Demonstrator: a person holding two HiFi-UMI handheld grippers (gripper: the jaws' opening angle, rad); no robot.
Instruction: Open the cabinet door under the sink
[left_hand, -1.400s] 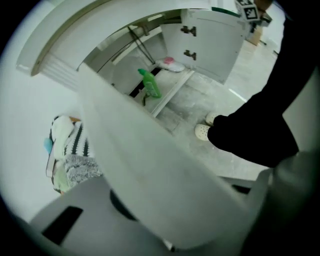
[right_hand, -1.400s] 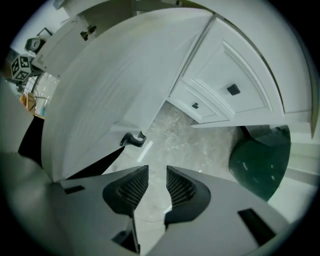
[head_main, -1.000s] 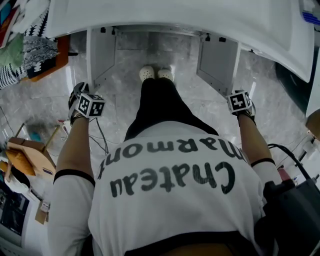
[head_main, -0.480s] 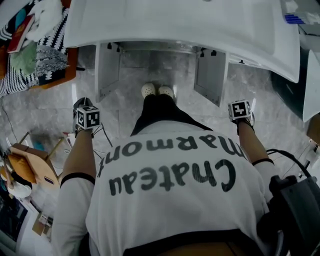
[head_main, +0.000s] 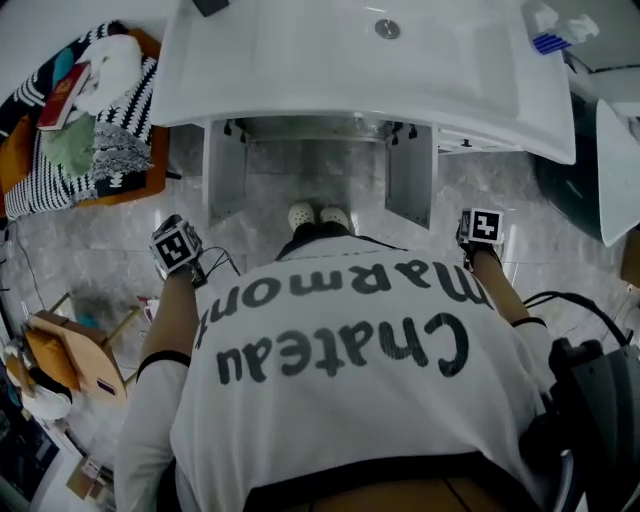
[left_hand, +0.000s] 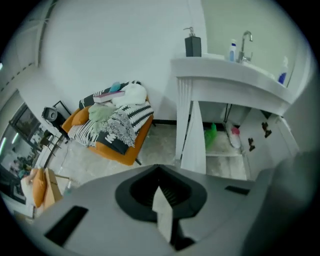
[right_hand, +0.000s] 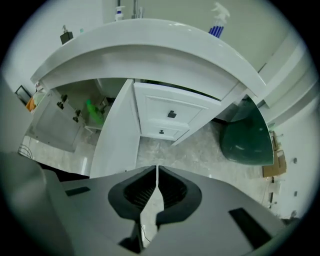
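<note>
Cabinet doors: left door (head_main: 225, 172) and right door (head_main: 411, 172) both swung out toward the bottom of the head view, under the white sink (head_main: 300, 70), upper centre of frame.
Cabinet inside: exposed between the two panels; a green bottle (left_hand: 211, 136) on the low shelf, right of centre in the left gripper view.
Left gripper (head_main: 178, 246): jaws pressed together with nothing between them; held at middle left of the head view, apart from the left door.
Right gripper (head_main: 481, 227): jaws closed on nothing, only a thin slit showing; at middle right, just beside the right door's free edge but not touching it.
Handling: likely stiff, flat, fairly light panels that swing on side hinges; smooth painted faces, probably slippery for a flat pinch; little risk of damage beyond overswinging the hinges.
Where to hold: best at the free vertical edge, far from the hinges, pinched across its thickness; no pull visible on either door.
Task state: judged done, both doors standing wide.
</note>
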